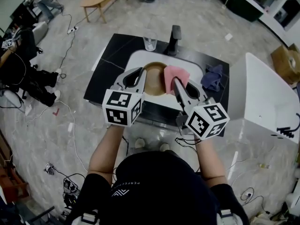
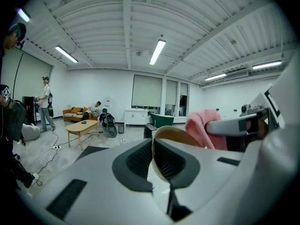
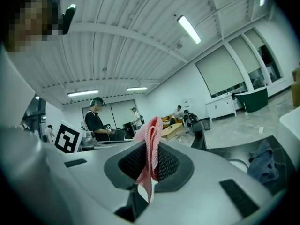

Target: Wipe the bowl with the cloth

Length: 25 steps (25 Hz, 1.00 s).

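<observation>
**Wiping step, judged under way.** Left gripper (image 2: 153,159) pinched shut on the thin rim of the bowl (image 1: 153,78), held tilted over the white sink (image 1: 133,59). Right gripper (image 3: 151,162) clamped on a folded pink cloth (image 3: 153,136), set at the bowl's hollow face, touching or just beside it; contact not certain in any view.

**For a clean wipe:**
- Keep the rim grip firm, smooth hard round ware being likely to pivot under a sideways push.
- Press with the free fold of cloth, not the hard jaw tips.
- Sweep along the curve, then turn the bowl to reach the rest.

**Materials:**
- Bowl: tan, matte-looking, thin-walled, shallow in curve.
- Cloth: soft, knit-textured, bunched into a ridge between the jaws, loose tail hanging below.
- Crumpled blue rag (image 1: 213,77): on the dark counter (image 1: 105,74), right of the sink.
</observation>
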### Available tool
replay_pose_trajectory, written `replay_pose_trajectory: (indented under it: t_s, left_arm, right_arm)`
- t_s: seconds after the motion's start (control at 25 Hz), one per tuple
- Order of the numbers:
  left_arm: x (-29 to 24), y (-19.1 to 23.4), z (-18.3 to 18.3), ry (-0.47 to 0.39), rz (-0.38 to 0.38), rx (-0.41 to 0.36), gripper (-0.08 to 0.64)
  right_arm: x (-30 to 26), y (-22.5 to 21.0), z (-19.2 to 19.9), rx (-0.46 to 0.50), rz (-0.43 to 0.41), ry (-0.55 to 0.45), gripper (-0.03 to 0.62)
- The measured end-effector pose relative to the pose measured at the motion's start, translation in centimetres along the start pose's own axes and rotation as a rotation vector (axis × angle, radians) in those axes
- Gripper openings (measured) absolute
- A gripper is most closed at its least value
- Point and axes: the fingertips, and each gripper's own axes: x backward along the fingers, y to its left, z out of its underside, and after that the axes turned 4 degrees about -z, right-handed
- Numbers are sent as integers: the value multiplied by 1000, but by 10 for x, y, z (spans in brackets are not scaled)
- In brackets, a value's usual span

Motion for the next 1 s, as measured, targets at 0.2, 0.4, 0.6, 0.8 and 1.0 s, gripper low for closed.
replay_pose_trajectory:
  t_s: [0.2,0.4,0.6,0.8,1.0]
  left_arm:
    - [6,-5,-22,-46,-15,-73,20]
    - [14,-8,-37,-82,-26,-132,20]
    - [17,-16,-43,-107,6,-108,20]
    - [24,-21,-49,-128,22,-118,20]
    - [28,-27,-51,-132,42,-144,20]
  right_arm:
    - [-5,11,-15,25,1,-28,48]
    - [-10,18,-25,51,6,-40,48]
    - [-14,18,-19,79,45,-11,48]
    - [-14,19,-22,108,73,-5,48]
    - [-14,18,-21,126,96,0,48]
